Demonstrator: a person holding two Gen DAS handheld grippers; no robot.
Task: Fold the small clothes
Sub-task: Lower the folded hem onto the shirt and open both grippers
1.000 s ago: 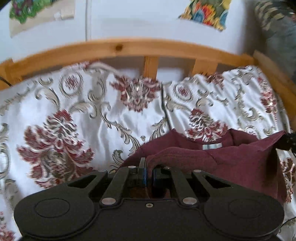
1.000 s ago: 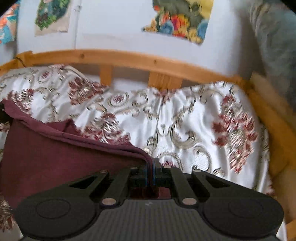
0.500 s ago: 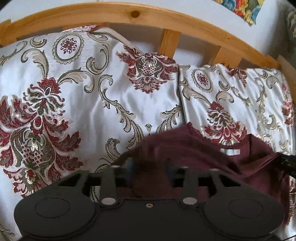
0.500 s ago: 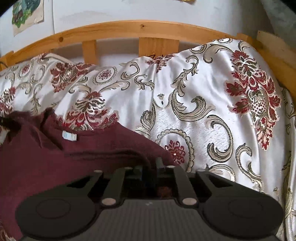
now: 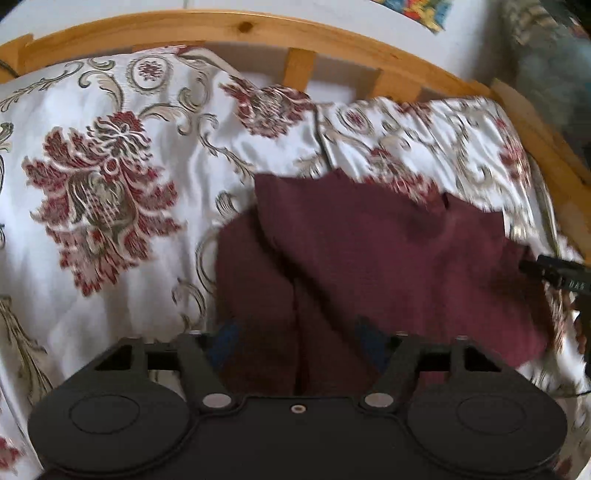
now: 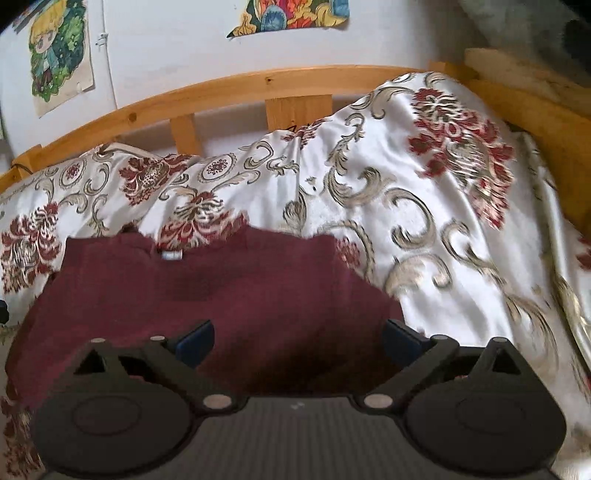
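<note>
A small maroon garment (image 5: 388, 251) lies on the floral bedspread (image 5: 110, 177), one layer folded over another. Its white neck label (image 6: 171, 255) shows at the far edge in the right wrist view. My left gripper (image 5: 295, 332) hovers low over the garment's left part, jaws opening, with cloth below the gap and the blue pads (image 5: 225, 334) not pressing it. My right gripper (image 6: 297, 339) is over the garment's (image 6: 221, 295) right part, jaws opening wide and gripping nothing. The right gripper's tip (image 5: 557, 275) pokes in at the left view's right edge.
A curved wooden bed rail (image 6: 295, 83) with slats runs behind the bedspread (image 6: 424, 221), and a wooden side board (image 6: 546, 122) stands at the right. Colourful pictures (image 6: 295, 14) hang on the white wall. A grey fabric mass (image 5: 550, 74) sits at the far right.
Both grippers were shut on the garment's raised edge. Both have since opened and come down, and the maroon cloth has dropped flat onto the bedspread.
</note>
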